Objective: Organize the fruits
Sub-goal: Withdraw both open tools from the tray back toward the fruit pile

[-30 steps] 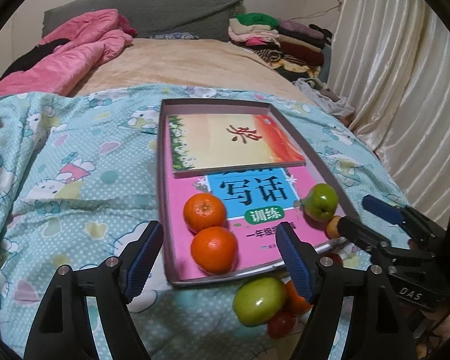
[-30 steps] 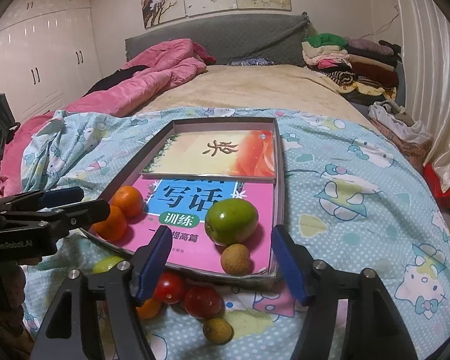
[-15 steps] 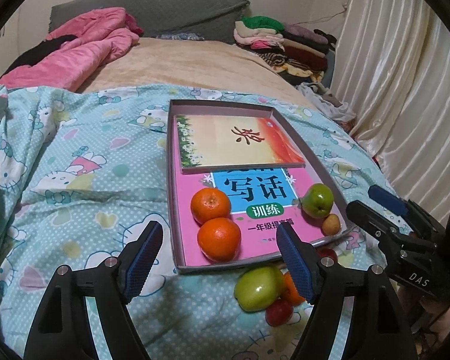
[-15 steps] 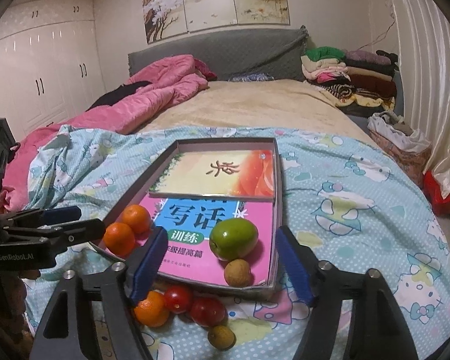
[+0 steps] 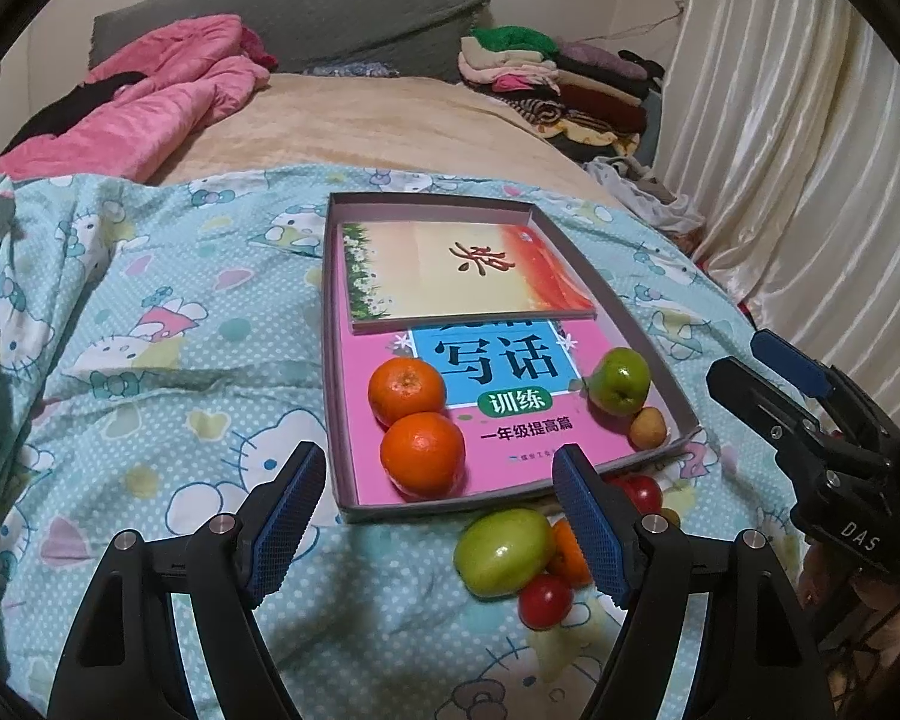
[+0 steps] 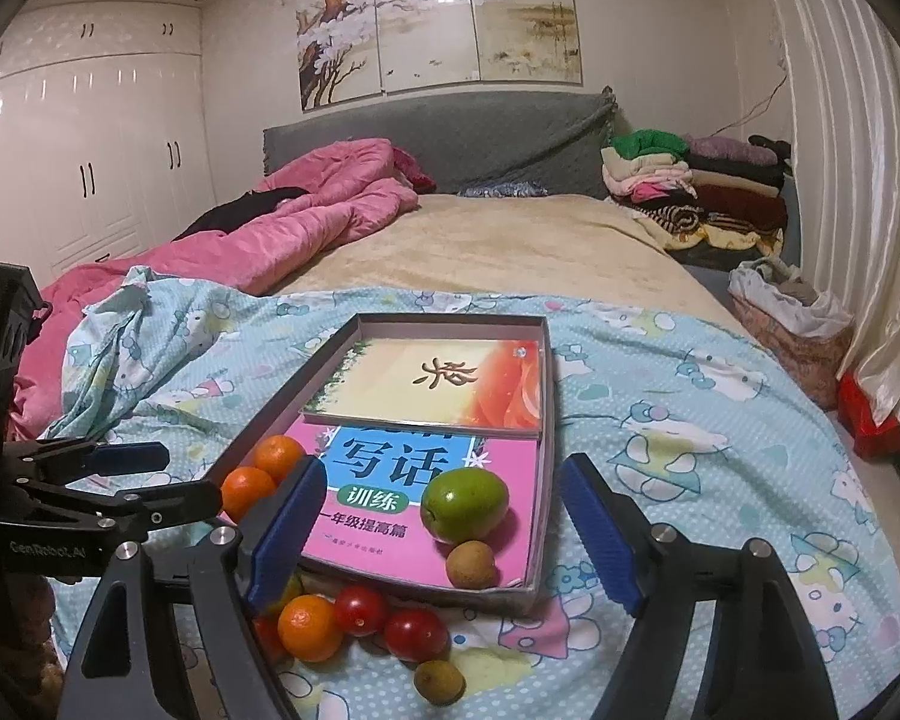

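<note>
Below, both hand-held grippers are being aimed downward over a bed covered by a patterned blue sheet (image 5: pixel 150 372). The left gripper (image 5: pixel 438 516) is being held with its jaws spread and nothing between its pads; it is being angled steeply toward the near edge of a shallow cardboard tray (image 5: pixel 330 360). The right gripper (image 6: pixel 444 528) is being pointed at a shallower slope toward the tray's near right corner; its jaws have just been opening, and they are being shown released, with no fruit gripped between them. Inside the tray, two oranges (image 5: pixel 417 420) are being kept touching on a pink workbook (image 5: pixel 510 414) at the near left, while a green apple (image 6: pixel 465 504) and a small brown fruit (image 6: pixel 471 564) are being kept side by side at the near right. A second book (image 6: pixel 444 384) is lying across the tray's far half. Outside the tray, just before its near wall, a loose cluster is lying on the sheet: another green apple (image 5: pixel 504 552), a small orange (image 6: pixel 309 627), cherry tomatoes (image 6: pixel 390 621) and a second brown fruit (image 6: pixel 438 681).
</note>
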`<action>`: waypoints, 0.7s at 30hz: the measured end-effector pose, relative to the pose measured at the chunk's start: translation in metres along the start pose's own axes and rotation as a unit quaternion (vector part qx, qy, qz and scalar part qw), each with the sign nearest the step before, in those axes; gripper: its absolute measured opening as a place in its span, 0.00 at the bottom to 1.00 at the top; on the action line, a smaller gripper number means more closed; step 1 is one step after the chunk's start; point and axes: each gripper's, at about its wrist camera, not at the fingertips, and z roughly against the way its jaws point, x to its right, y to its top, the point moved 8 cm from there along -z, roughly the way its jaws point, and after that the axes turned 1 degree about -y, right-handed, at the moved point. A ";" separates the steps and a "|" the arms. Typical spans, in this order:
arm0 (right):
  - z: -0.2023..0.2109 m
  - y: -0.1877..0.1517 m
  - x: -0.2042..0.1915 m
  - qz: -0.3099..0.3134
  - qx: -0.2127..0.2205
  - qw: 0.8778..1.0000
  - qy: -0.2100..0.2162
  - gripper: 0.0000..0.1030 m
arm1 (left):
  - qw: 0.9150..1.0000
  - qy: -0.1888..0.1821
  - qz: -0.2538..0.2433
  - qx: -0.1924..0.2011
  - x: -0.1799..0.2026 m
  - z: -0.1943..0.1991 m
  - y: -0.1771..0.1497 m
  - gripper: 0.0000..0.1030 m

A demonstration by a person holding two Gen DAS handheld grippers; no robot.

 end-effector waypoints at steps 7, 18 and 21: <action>0.015 0.006 0.012 -0.018 0.021 1.000 -0.011 0.78 | 1.000 -0.001 0.012 0.012 -0.007 0.011 0.003 0.77; 0.029 0.000 0.024 -0.057 0.006 0.998 -0.015 0.79 | 1.000 -0.006 0.013 0.001 -0.007 0.021 -0.007 0.77; 0.029 -0.004 0.022 -0.062 -0.005 0.998 -0.010 0.79 | 1.000 -0.008 0.008 -0.009 -0.002 0.021 -0.014 0.77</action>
